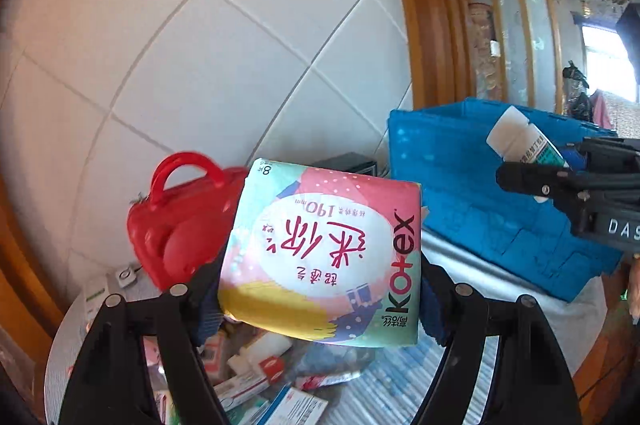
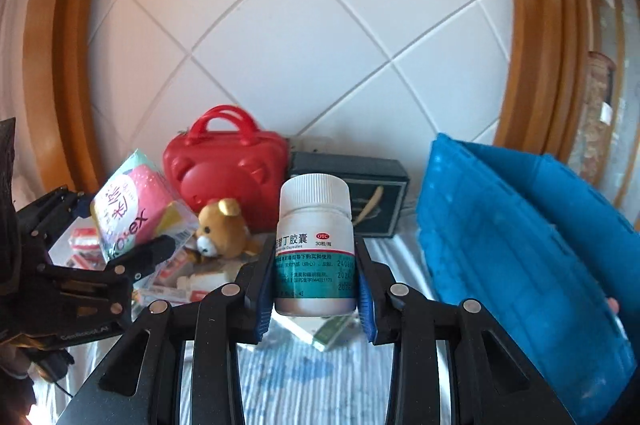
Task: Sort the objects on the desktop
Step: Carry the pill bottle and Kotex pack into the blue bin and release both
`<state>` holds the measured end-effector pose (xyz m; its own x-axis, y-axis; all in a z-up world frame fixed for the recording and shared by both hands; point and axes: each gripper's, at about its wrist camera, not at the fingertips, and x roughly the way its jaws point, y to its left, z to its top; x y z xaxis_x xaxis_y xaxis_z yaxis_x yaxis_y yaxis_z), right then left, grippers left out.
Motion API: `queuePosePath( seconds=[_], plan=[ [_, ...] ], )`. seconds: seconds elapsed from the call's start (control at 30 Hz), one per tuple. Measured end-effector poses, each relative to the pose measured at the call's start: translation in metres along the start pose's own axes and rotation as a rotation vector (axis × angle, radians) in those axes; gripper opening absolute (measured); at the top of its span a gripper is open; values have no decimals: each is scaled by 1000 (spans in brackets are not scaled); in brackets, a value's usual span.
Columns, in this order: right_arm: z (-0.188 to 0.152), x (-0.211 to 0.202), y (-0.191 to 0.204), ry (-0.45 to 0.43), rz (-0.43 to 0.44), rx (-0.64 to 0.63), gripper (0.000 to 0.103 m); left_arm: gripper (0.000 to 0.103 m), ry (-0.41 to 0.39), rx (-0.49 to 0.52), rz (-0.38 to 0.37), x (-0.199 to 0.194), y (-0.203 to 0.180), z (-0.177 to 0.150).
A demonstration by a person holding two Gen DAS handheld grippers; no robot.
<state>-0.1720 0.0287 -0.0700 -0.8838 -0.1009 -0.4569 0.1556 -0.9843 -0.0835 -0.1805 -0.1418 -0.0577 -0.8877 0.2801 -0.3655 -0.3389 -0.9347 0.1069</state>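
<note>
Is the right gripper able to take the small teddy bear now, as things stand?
Probably not. The right gripper is already shut on a white pill bottle, so its fingers are full. The teddy bear lies uncovered by the red case, but the bottle must go first.

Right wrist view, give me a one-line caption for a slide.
Right gripper holds a white pill bottle upright above the table, blue crate to its right.

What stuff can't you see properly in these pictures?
- Inside of the blue crate: both views, only its outer wall faces the cameras.
- Small boxes on the table: left wrist view, the Kotex pack and fingers cover them; print blurred.
- Dark box: right wrist view, partly behind the pill bottle.
- Teddy bear: lower body hidden by clutter.
</note>
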Motion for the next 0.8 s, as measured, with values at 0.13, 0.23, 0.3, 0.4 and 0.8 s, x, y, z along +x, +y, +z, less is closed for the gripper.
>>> queuePosePath(
  seconds=[0.13, 0.23, 0.3, 0.4, 0.8],
  plan=[
    [3, -39, -44, -54, -114, 61, 33, 77, -75, 53, -70, -1, -53, 42],
    [5, -72, -80, -104, -184, 107, 33, 77, -128, 89, -128, -2, -97, 71],
    [7, -94, -104, -136, -227, 123, 33, 77, -152, 112, -156, -1, -127, 90],
    [11, -120, -145, -166, -273, 147, 33, 77, -182, 136, -186, 5, -173, 117],
    [28, -115, -315, -154, -352, 188, 34, 77, -188, 153, -208, 75, -311, 205]
  ],
)
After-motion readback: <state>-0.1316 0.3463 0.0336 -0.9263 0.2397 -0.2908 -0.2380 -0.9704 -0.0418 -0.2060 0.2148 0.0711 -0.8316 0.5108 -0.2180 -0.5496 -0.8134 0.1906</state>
